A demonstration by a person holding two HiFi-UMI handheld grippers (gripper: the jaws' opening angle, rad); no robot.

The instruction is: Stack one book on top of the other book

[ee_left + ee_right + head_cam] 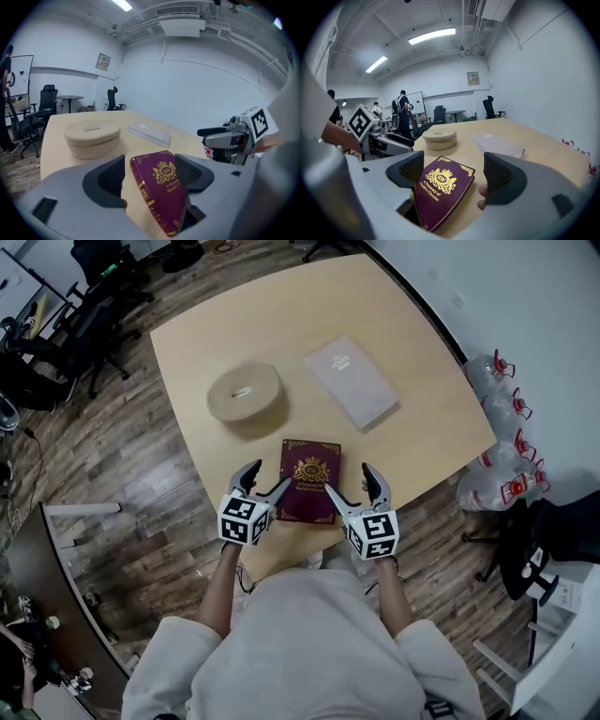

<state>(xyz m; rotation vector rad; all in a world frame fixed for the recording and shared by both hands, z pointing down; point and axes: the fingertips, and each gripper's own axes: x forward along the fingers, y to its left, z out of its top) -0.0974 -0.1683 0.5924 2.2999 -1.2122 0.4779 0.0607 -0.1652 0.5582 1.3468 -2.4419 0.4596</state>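
The left gripper (268,477) has its jaws spread wide and holds nothing. The near left edge of the dark red book (311,476) lies in the gap between them, its cover running under the inner jaw. The right gripper (349,479) is just as wide open and just as empty, with the book's near right corner in its gap. The book seems to lie flat on the table (422,427) between the two tools, so this looks like the approach to a pick-up with no grip made yet. Farther out, ahead and off to the right gripper's side, lies the pale book (352,381), well apart from the red one. A coil of rope (244,392) sits ahead on the left gripper's side. Next, one tool likely needs to get a jaw under an edge of the red book and close. Then it must lift the book level, carry it forward and right, and set it squarely on the pale book.
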